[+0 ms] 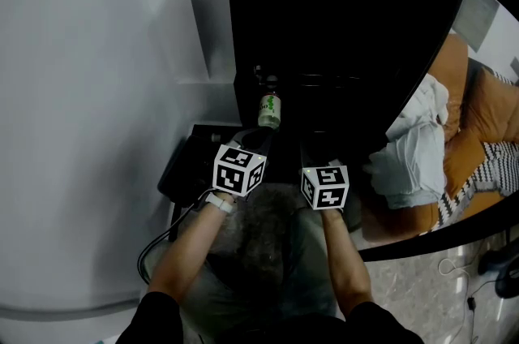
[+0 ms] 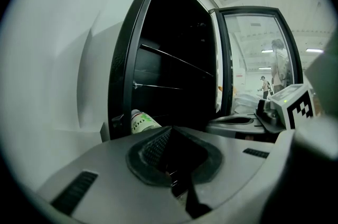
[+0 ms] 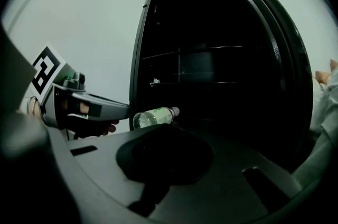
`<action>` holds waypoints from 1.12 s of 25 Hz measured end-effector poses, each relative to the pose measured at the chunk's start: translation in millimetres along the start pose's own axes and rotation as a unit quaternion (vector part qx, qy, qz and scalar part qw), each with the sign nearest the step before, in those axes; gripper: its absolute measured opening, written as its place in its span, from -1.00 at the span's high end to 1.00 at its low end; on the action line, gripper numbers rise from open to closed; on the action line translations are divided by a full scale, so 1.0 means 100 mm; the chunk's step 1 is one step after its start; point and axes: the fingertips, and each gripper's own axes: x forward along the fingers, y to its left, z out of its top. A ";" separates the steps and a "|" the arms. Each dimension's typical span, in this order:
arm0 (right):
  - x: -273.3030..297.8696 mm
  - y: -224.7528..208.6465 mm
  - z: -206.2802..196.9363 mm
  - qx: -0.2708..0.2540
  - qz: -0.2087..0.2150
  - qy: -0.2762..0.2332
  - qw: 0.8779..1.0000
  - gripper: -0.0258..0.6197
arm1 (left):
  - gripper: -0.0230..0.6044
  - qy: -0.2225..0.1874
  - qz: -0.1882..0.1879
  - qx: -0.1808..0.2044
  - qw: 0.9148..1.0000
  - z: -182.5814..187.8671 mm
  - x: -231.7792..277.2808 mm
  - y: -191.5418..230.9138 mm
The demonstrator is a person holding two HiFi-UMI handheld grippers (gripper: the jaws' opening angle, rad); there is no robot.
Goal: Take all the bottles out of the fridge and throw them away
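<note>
Two grippers are up in front of the open fridge, and only one has anything in it. The left gripper (image 3: 125, 110) has its fingers clamped on the base of a clear bottle (image 3: 154, 117) with a green label. The bottle lies almost level in the air, cap end pointing into the fridge (image 3: 211, 59), just outside its dark mouth at about the height of the lower shelves. The right gripper (image 3: 165, 138) sits close beside it with its fingers pressed together and nothing between them (a spare hand for now, by the look of it).

Further out, the fridge door (image 2: 259, 59) stands swung wide, and its glass panel shows the room behind. Inside I can make out a couple of shelf edges. The cabinet is so dark that I can't say whether more bottles sit on them; none shows. Low down to the left of the fridge is a black box (image 1: 188, 164), with a cable (image 1: 152, 249) running off across the floor. To the right is an orange sofa (image 1: 462, 131) with a pale cloth (image 1: 409, 148) heaped on it.

As I'd judge it, the job is partway through one round. This bottle is out of the fridge, or as good as, but not thrown away. No bin shows anywhere, so the carrying and dropping are to come. After that the shelves want a look for any others, and the free gripper could take one.
</note>
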 end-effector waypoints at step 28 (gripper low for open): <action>0.66 0.50 -0.07 -0.005 0.014 -0.016 1.000 0.08 | 0.93 0.007 0.038 -0.004 0.999 -0.18 -0.23 0.59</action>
